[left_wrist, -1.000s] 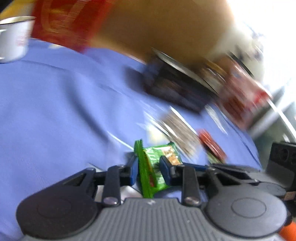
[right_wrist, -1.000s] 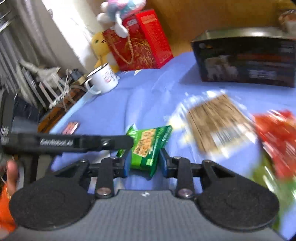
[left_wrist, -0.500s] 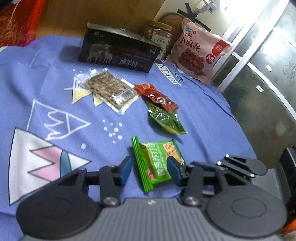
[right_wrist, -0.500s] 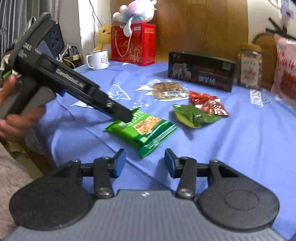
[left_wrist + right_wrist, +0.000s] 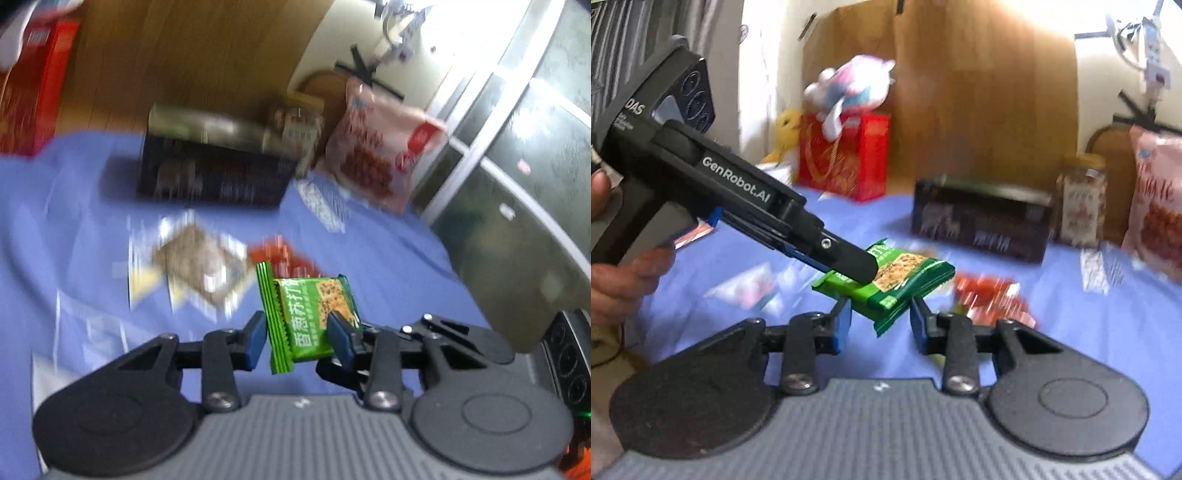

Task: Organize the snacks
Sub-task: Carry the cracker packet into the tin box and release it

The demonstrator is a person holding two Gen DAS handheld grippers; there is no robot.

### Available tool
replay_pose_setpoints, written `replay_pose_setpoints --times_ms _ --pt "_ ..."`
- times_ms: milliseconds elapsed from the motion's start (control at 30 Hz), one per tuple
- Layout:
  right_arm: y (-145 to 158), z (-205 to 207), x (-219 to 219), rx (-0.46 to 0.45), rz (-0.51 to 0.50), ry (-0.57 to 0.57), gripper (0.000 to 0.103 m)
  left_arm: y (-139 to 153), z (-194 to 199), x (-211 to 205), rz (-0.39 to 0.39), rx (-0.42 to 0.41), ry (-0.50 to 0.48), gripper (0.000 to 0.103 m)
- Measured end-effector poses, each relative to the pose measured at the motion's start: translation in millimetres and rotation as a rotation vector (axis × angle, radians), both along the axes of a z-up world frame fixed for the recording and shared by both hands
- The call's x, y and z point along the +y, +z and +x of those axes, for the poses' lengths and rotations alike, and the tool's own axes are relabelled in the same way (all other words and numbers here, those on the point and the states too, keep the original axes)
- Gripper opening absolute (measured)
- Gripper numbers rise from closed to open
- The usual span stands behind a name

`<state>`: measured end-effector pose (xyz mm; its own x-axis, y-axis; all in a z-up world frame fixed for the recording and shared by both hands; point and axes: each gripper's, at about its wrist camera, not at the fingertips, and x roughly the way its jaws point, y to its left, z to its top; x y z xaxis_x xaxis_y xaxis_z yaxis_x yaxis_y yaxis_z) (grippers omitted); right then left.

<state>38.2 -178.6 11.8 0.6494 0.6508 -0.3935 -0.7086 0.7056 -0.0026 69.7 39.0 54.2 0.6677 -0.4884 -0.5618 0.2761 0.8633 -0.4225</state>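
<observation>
A green cracker packet [image 5: 308,317] is lifted off the blue tablecloth [image 5: 74,229]. It sits between the fingers of my left gripper [image 5: 297,338], whose jaws stand apart with a gap on the left side; the right fingertip [image 5: 340,339] touches it. In the right wrist view the left gripper's body [image 5: 738,199] reaches in from the left, its tip over the packet [image 5: 897,282]. My right gripper [image 5: 879,326] is open, its fingers on either side of the packet's near corner, not touching.
On the cloth lie a clear bag of brown snack [image 5: 199,262] and a red packet [image 5: 990,295]. At the back stand a black box [image 5: 979,221], a jar [image 5: 1080,206], a pink snack bag [image 5: 1156,210] and a red gift bag [image 5: 846,155].
The green packet has gone from lying flat on the cloth to being raised in the air at the left gripper. Both cameras have tilted up and moved; the right gripper stays open.
</observation>
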Motion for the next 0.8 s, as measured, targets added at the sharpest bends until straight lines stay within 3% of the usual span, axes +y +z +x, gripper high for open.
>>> replay_pose_setpoints --times_ms 167,267,467,800 --pt "23.3 59.1 21.1 -0.091 0.012 -0.052 0.037 27.6 61.8 5.0 0.002 -0.107 0.050 0.036" --pt "32.9 106.1 31.0 -0.092 0.039 -0.076 0.037 37.7 108.1 11.5 0.002 -0.138 0.081 0.036" --pt "30.0 187.8 51.4 -0.061 0.025 -0.128 0.038 29.6 187.0 21.0 -0.009 -0.110 0.126 0.036" --pt "14.3 232.3 58.0 -0.013 0.006 -0.252 0.045 1.3 239.4 11.5 -0.006 -0.084 0.175 0.043"
